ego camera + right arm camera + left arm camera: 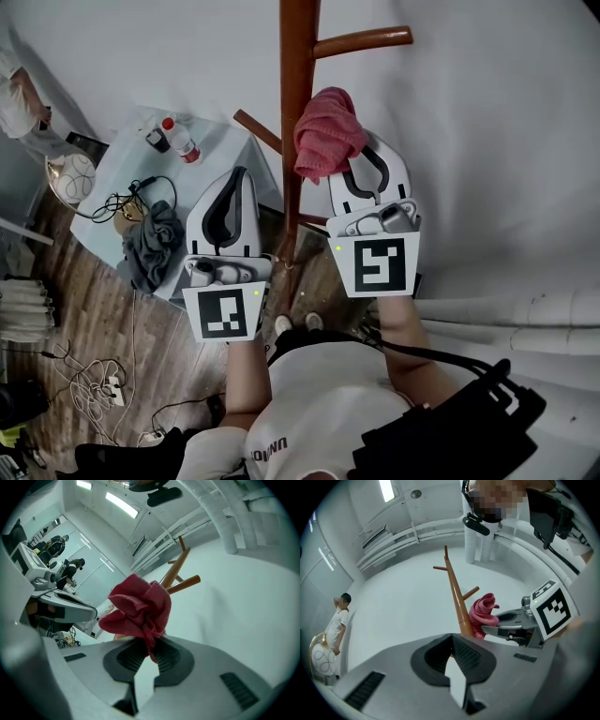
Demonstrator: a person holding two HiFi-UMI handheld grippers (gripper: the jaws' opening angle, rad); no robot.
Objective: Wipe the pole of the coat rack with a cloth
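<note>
Biggest thing here is the coat rack pole [297, 112]: brown wood, and in the head view its long axis runs straight up the frame from a foot near the person's shoes, with pegs sticking out left and right. The left gripper view shows it leaning up and to the left instead, plus a person standing far off on the left that the head view only catches the edge of. Only the head view gets the pale blue desk [220, 145] left of the pole, with a grey garment [152, 246], cables and a red-capped bottle [180, 138] on it; can't read its label. The left claw [232, 192] is pressed together with nothing in it, just left of the pole. The right claw [367, 169] is pinching the red cloth [328, 133], bunched up right against the pole's right side below the top peg. The shirt print is too cut off to read.
</note>
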